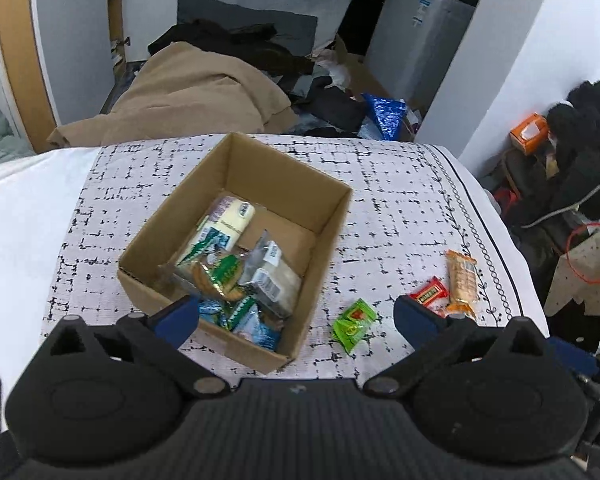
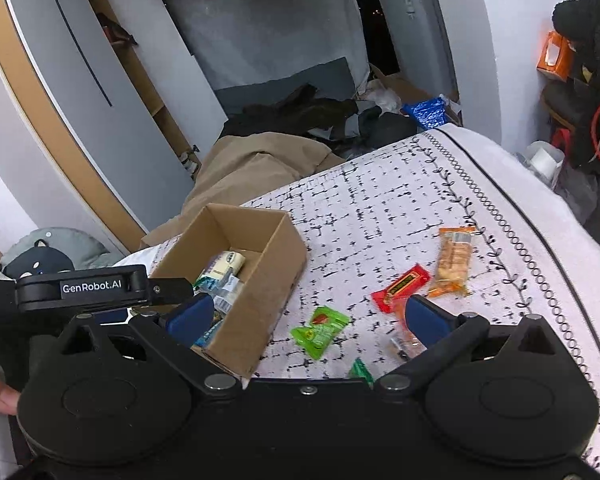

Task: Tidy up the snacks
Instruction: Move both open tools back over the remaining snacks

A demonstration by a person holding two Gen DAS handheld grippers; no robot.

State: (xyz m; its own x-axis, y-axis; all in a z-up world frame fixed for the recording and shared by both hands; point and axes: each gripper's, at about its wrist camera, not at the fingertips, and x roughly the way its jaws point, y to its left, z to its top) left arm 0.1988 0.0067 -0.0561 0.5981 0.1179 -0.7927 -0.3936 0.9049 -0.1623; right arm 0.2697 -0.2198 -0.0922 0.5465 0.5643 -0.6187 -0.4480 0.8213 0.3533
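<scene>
The left gripper [image 1: 296,314] hangs with its blue pads spread wide and nothing between them, poised over the near right corner of the cardboard box [image 1: 324,236], which sits toward the middle of the patterned cloth [image 1: 400,200] covering the table. The right gripper [image 2: 308,316] is likewise wide open and empty, above the cloth just right of the box, with the green packet [image 2: 320,332] lying directly ahead between its fingers. The box already holds several wrapped snacks, among them a pale yellow bar [image 1: 230,220] along its far left side and green-and-blue biscuit packs [image 1: 224,276] heaped at the near end. Still loose on the cloth, toward its right edge, lie the red packet [image 2: 400,288], just behind the right finger, and the orange biscuit pack [image 2: 454,260] further out, close to the leafy border. A small clear-wrapped item under the right finger and a green scrap at the bottom of the right view are too hidden to name. The likeliest trouble, in my judgement, is that the flat, slippery wrappers skate away on the cloth or the pads pinch the fabric along with them and drag it, shifting the box. The two grippers are also close together near the box's right wall, so a careless sweep could knock them together or clip the cardboard rim.
</scene>
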